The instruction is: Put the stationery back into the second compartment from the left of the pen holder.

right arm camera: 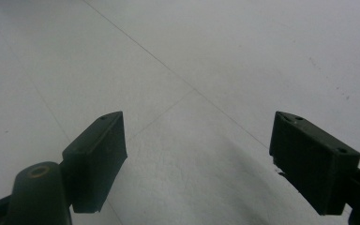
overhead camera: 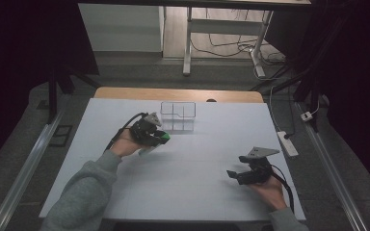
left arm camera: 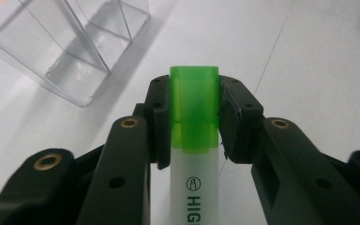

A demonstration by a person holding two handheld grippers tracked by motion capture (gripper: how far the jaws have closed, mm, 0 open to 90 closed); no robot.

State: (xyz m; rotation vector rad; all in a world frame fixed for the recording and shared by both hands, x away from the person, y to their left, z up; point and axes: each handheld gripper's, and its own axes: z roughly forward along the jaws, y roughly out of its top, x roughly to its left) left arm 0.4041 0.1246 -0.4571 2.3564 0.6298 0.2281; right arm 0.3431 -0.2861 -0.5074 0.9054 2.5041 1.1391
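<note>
White desk (overhead camera: 183, 178) lit dimly. Green highlighter (left arm camera: 194, 112) pinched by left gripper (overhead camera: 160, 138), carried near clear divided organizer (overhead camera: 178, 116) at far edge; upright insertion needed next. Right gripper (overhead camera: 236, 174) spread, empty.

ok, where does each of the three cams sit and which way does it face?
High view: above the person's side, facing forward and down on the white table; forearms, both hands, left gripper and right gripper show.
Left gripper view: on the left gripper, looking along its black jaws clamped on a green-capped white highlighter pen, clear plastic divided box beyond.
Right gripper view: on the right gripper, looking along open jaws at bare tabletop.
Shared: the high and left gripper views both show pen and box.
</note>
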